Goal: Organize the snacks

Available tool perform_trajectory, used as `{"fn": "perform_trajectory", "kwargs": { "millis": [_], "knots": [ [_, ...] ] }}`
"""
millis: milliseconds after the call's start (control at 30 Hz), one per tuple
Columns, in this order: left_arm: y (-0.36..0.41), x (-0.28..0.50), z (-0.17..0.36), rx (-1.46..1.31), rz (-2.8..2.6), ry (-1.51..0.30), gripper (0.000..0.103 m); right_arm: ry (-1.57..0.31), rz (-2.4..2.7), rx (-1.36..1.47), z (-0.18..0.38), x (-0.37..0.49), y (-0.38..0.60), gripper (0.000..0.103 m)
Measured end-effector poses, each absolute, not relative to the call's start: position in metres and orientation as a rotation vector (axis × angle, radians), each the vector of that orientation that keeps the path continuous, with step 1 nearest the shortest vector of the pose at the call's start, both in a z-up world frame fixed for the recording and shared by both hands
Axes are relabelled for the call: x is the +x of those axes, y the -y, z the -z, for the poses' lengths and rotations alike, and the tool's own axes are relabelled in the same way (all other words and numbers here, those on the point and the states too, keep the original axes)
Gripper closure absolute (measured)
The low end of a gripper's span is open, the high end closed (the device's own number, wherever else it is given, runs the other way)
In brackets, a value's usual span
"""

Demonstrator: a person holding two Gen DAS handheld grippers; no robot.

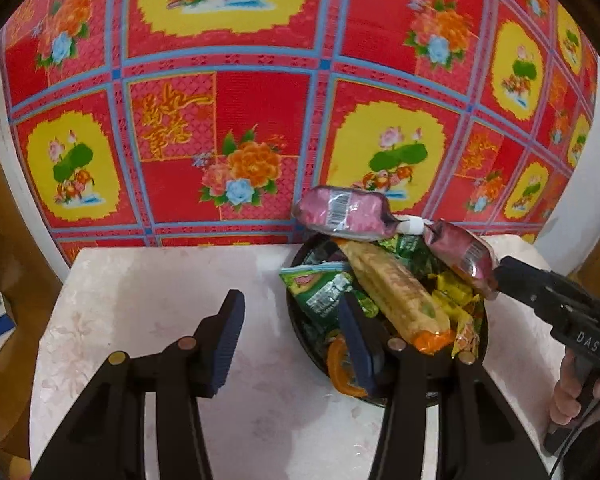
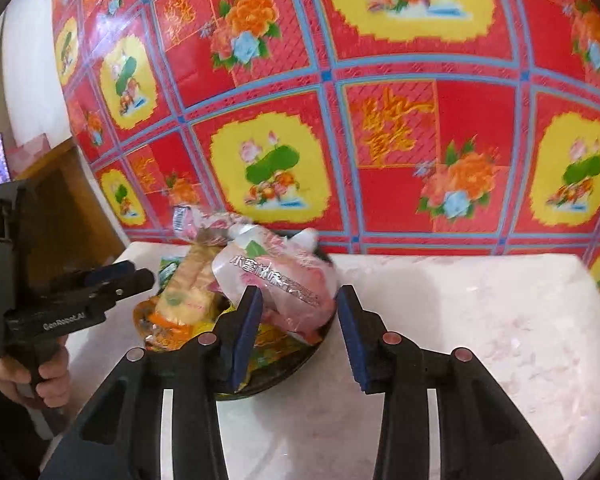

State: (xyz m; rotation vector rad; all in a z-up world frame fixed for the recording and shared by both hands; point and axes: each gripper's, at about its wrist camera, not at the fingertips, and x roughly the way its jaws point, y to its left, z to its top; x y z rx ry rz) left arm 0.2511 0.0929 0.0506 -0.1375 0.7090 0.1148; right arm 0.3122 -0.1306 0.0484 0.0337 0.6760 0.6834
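Right wrist view: right tool (image 2: pixel 296 332) pads apart, pink pouch (image 2: pixel 276 280) loose between them atop the snack bowl (image 2: pixel 300 356), long axis running away up-left. Left tool (image 1: pixel 290 344) also apart and empty, just left of the bowl; right is nearer.

pale marble table (image 1: pixel 160 280), red floral cloth (image 1: pixel 260 100)
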Motion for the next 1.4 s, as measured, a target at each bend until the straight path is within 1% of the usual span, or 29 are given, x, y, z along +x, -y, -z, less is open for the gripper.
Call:
{"fn": "perform_trajectory", "kwargs": {
  "millis": [100,133,167,267,333,433,600,767,833,1067,1100,1200,1233,1267,1333,1400],
  "knots": [
    [-0.087,0.25,-0.052,-0.122,-0.091,-0.71,0.051,-0.647,-0.69,0.021,-0.054,0.309,0.13,0.062],
    [-0.085,0.251,-0.053,-0.117,-0.081,-0.718,0.047,-0.636,-0.691,0.02,-0.056,0.305,0.129,0.062],
    [-0.084,0.252,-0.054,-0.12,-0.062,-0.734,0.038,-0.623,-0.694,0.024,-0.06,0.304,0.13,0.062],
    [-0.079,0.243,-0.061,-0.149,-0.042,-0.756,0.037,-0.591,-0.693,0.05,-0.067,0.303,0.136,0.062],
    [-0.073,0.227,-0.07,-0.127,-0.055,-0.743,0.035,-0.621,-0.666,0.052,-0.072,0.301,0.136,0.062],
    [-0.056,0.198,-0.075,-0.045,-0.09,-0.74,0.029,-0.678,-0.652,-0.01,-0.074,0.282,0.134,0.062],
    [-0.018,0.148,-0.072,0.047,-0.089,-0.746,0.028,-0.692,-0.616,-0.193,-0.074,0.216,0.124,0.062],
    [0.007,0.107,-0.056,0.037,-0.135,-0.767,0.027,-0.772,-0.643,-0.216,-0.059,0.16,0.125,0.062],
    [0.013,0.097,-0.046,0.027,-0.152,-0.781,0.026,-0.759,-0.604,-0.228,-0.051,0.144,0.131,0.058],
    [0.006,0.085,-0.016,-0.079,-0.175,-0.859,0.026,-0.826,-0.54,-0.166,-0.027,0.127,0.155,0.057],
    [0.004,0.081,-0.015,-0.09,-0.178,-0.836,0.025,-0.826,-0.511,-0.178,-0.022,0.126,0.157,0.057],
    [0.002,0.08,-0.012,-0.085,-0.191,-0.83,0.022,-0.787,-0.471,-0.217,-0.017,0.124,0.159,0.055],
    [0.002,0.081,-0.012,-0.077,-0.184,-0.83,0.018,-0.778,-0.46,-0.224,-0.017,0.124,0.16,0.052],
    [0.002,0.082,-0.012,-0.076,-0.179,-0.828,0.015,-0.781,-0.46,-0.216,-0.017,0.126,0.16,0.051],
    [0.002,0.085,-0.01,-0.071,-0.168,-0.82,0.009,-0.778,-0.455,-0.209,-0.017,0.13,0.161,0.048],
    [0.002,0.086,-0.008,-0.067,-0.162,-0.808,0.007,-0.765,-0.45,-0.209,-0.015,0.132,0.16,0.044]
  ]
}}
